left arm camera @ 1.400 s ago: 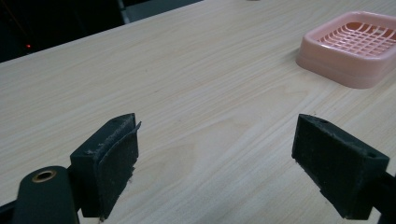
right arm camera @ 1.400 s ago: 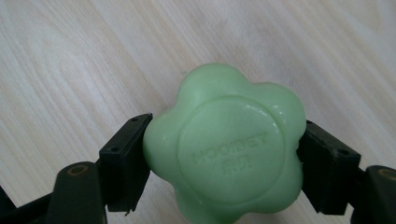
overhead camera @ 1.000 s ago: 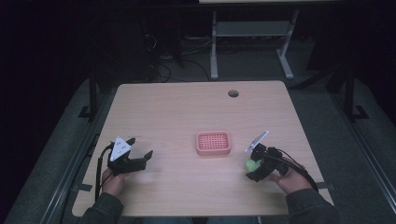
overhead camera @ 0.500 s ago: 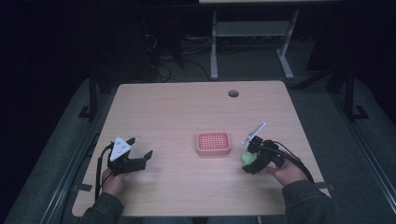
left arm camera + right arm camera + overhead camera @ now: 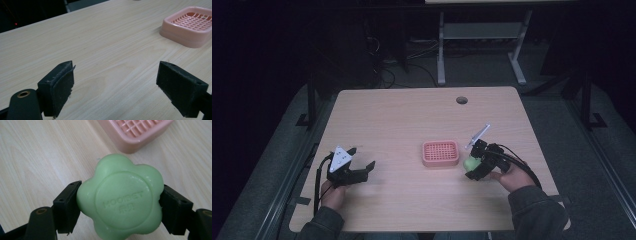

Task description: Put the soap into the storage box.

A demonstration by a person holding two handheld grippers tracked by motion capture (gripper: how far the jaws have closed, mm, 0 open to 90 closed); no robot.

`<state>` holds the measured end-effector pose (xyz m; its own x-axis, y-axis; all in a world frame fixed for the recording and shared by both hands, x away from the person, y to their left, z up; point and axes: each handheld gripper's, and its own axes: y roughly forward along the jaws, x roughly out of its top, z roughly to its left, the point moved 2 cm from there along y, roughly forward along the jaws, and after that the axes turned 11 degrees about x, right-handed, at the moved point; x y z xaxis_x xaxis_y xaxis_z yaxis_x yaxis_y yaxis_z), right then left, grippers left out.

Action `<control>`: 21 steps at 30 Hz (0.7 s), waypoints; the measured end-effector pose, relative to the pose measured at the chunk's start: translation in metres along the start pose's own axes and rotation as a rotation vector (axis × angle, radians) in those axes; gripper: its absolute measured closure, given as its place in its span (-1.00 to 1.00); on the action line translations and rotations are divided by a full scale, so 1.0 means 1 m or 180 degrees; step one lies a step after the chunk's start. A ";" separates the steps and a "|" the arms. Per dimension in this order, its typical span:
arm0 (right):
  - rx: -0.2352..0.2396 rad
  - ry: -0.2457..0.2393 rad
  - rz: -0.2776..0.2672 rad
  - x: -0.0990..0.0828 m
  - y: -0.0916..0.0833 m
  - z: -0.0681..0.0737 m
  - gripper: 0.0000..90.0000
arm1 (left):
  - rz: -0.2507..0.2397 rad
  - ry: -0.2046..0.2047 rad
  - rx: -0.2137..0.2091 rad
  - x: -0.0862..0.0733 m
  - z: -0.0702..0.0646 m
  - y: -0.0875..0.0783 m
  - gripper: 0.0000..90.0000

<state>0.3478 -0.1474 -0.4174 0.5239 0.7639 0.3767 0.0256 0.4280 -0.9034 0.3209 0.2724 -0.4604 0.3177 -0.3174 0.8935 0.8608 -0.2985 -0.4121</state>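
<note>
— While the right tool (image 5: 473, 169) clamps a pale green, flower-shaped bar of soap (image 5: 121, 201) between its two black jaws, where does that soap sit on the light wooden table (image 5: 402, 120)?

— Just right of the pink plastic soap dish with a grid floor (image 5: 440, 153), near it but apart from it. The right gripper view shows both jaws pressed against the soap's lobed sides, its round embossed face turned to the camera, and a corner of the dish at the top edge. Whether the bar rests on the wood or hangs just over it cannot be told.

— And the left tool (image 5: 360, 160)?

— Wide open with nothing in it. The left gripper view shows its jaws spread far apart over bare wood grain, the pink dish off at the upper right, well apart from them. From the high view, that tool lies low at the table's near left side, a grey three-cornered plate (image 5: 341, 159) on top of it, the person's left hand (image 5: 332, 192) behind it.

— How do the arms come in?

— Both from the near edge. The right hand (image 5: 512, 177) wears a dark sleeve (image 5: 537, 212), and a black cable (image 5: 524, 167) loops from its tool. A round hole (image 5: 462, 100) marks the table's far side, and a metal frame (image 5: 482, 45) stands on the dim floor beyond it.
</note>
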 end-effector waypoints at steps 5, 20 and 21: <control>-0.0002 -0.0050 0.0012 0.010 0.001 0.001 -0.42 | -0.0008 -0.0009 -0.0003 0.000 0.000 0.000 -0.68; 0.0038 -0.0191 0.0037 0.040 0.002 0.003 -0.42 | -0.0007 -0.0019 -0.0008 0.000 0.000 -0.001 -0.68; 0.0048 -0.0216 0.0045 0.044 0.002 0.003 -0.42 | -0.0005 -0.0017 -0.0006 0.000 0.000 -0.001 -0.68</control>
<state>0.3684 -0.1117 -0.4024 0.4652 0.8008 0.3774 0.0053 0.4238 -0.9058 0.3205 0.2729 -0.4598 0.3184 -0.3119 0.8952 0.8606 -0.3008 -0.4109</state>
